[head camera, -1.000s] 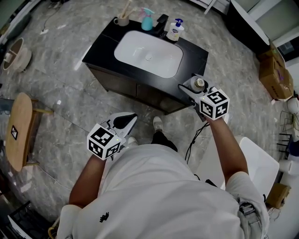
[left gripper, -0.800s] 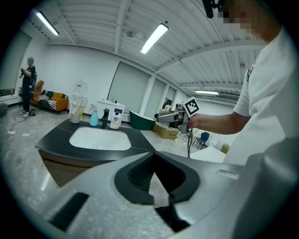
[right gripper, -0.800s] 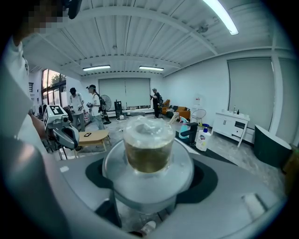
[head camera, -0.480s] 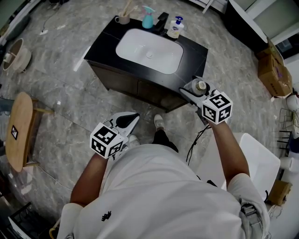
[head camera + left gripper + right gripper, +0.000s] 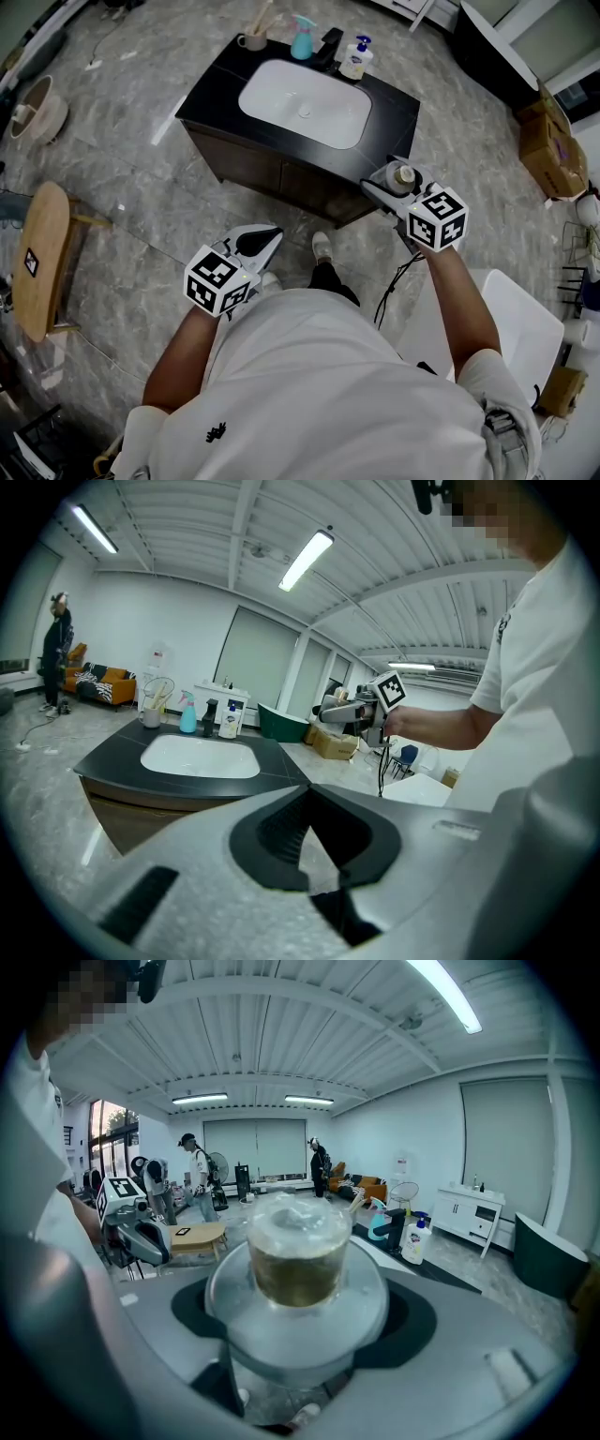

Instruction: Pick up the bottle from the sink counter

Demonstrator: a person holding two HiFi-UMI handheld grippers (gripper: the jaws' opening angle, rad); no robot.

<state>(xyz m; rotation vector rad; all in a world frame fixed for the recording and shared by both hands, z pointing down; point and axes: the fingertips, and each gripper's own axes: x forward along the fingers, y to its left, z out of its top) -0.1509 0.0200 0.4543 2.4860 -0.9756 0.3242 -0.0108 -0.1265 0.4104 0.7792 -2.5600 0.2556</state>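
Note:
My right gripper [image 5: 384, 174] is shut on a clear bottle [image 5: 402, 173] with a brownish cap, holding it in the air off the front right corner of the black sink counter [image 5: 212, 87]. In the right gripper view the bottle [image 5: 298, 1252] fills the space between the jaws, cap toward the camera. My left gripper [image 5: 271, 235] hangs lower at the left over the floor, shut with nothing in it; its tips [image 5: 307, 790] meet. In the left gripper view the right gripper [image 5: 352, 708] shows far off.
On the counter's back edge stand a cup of brushes [image 5: 251, 38], a teal spray bottle [image 5: 301, 37], a black tap [image 5: 327, 45] and a white pump bottle [image 5: 354, 59]. A wooden stool [image 5: 37, 260] stands at the left, cardboard boxes [image 5: 549, 141] at the right.
The right gripper with the bottle has drifted slightly right; the left gripper has shifted a little too. The grip is unchanged.

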